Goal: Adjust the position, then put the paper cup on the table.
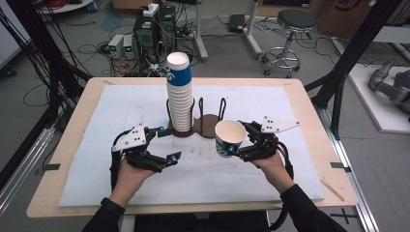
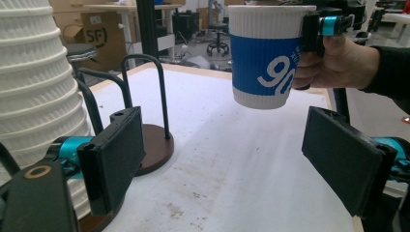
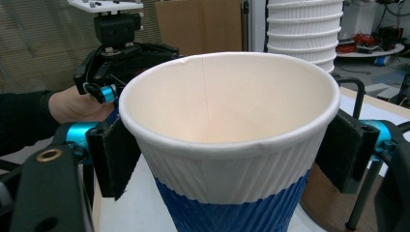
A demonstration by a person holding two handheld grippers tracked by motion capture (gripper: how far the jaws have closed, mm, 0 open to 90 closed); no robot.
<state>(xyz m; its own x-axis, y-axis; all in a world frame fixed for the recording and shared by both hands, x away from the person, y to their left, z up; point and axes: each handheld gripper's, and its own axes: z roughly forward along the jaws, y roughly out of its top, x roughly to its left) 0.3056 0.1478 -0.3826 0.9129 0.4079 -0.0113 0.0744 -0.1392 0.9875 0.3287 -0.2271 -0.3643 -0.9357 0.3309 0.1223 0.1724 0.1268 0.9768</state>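
Right hand-held gripper clamped on paper cup, left hand-held gripper spread apart beside cup stack

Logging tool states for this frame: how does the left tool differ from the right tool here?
The left tool is open with nothing between its pads, while the right tool is shut on a blue-and-white paper cup. The left tool sits low beside the stack of cups in its holder; the right tool holds its cup lifted off the table. Both have black pads and a grey plate on top.
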